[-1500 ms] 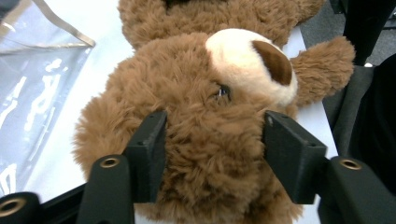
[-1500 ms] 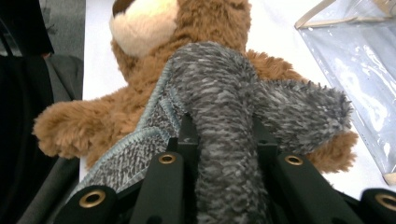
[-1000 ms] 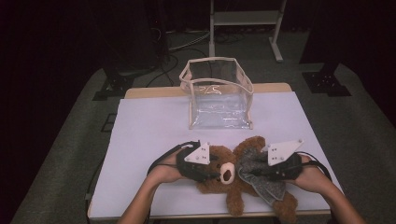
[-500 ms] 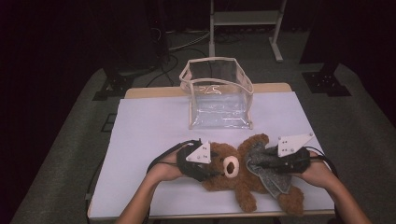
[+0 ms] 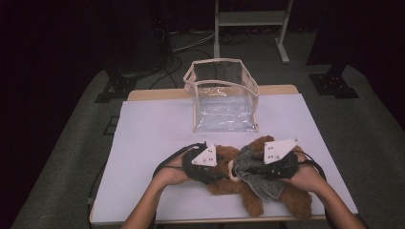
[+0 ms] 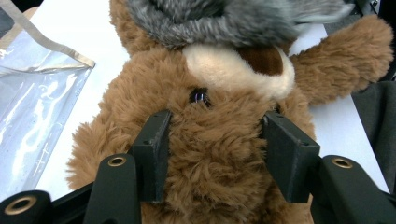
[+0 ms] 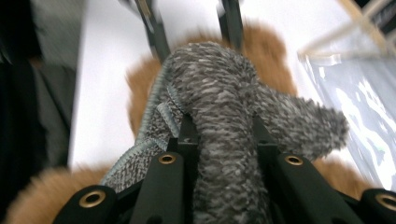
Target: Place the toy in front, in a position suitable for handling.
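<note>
A brown teddy bear point(image 5: 228, 153) lies on the white table near its front edge. My left gripper point(image 5: 222, 174) comes in from the left, and in the left gripper view point(image 6: 217, 140) both jaws press into the fur of the bear's head point(image 6: 140, 79), just below its eye and muzzle. My right gripper point(image 5: 241, 169) is shut on a grey knitted garment point(image 5: 265, 188) that lies across the bear's body and reaches its face. In the right gripper view, the garment point(image 7: 219, 84) is bunched tight between the jaws of the right gripper point(image 7: 223, 135). Its grey fuzzy edge point(image 6: 210, 18) sits above the muzzle.
A clear plastic bag with a beige rim point(image 5: 224, 102) stands open at the back middle of the table, a short way beyond the bear; it also appears in the gripper views point(image 6: 32, 107) point(image 7: 359, 88). Bare white tabletop point(image 5: 153, 129) spreads to the left.
The right gripper swung out to the right with the grey garment, then came back left, bringing the garment up to the bear's face. The left gripper stayed on the head.
</note>
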Action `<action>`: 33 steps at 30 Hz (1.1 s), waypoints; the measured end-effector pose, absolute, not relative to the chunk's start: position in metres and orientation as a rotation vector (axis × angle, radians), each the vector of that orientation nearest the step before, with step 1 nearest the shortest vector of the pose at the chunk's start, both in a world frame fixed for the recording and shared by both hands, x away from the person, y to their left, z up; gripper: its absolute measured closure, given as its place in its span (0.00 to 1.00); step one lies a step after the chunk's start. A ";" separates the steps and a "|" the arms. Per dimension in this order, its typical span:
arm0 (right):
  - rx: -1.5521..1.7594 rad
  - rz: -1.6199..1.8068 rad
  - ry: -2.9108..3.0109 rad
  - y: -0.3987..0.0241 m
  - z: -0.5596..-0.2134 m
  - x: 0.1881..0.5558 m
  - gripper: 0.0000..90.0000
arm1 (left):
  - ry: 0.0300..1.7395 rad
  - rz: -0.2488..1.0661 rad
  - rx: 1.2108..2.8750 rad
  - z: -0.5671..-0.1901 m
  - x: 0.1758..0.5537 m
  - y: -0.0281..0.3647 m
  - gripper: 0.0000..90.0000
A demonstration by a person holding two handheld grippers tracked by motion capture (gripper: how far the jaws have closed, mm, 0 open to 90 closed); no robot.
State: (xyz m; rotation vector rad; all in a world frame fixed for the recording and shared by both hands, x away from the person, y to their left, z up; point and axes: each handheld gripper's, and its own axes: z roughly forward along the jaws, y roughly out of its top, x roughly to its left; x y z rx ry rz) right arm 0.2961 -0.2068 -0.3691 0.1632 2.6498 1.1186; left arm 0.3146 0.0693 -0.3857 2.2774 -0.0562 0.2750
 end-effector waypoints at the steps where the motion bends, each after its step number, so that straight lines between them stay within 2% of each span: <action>1: 0.163 1.119 2.650 -0.207 -0.369 0.296 0.80 | -0.056 0.275 2.277 -0.386 0.315 0.069 0.49; 7: 0.213 1.145 2.620 -0.221 -0.368 0.289 0.80 | -0.049 0.282 2.285 -0.385 0.311 0.084 0.49; 18: 0.072 1.193 2.579 -0.173 -0.353 0.280 0.80 | -0.015 0.286 2.285 -0.393 0.316 0.084 0.51; 27: 0.195 1.150 2.610 -0.203 -0.373 0.285 0.80 | -0.012 0.277 2.277 -0.391 0.314 0.093 0.52; 33: 0.152 1.121 2.582 -0.196 -0.361 0.281 0.80 | -0.018 0.278 2.288 -0.393 0.316 0.091 0.52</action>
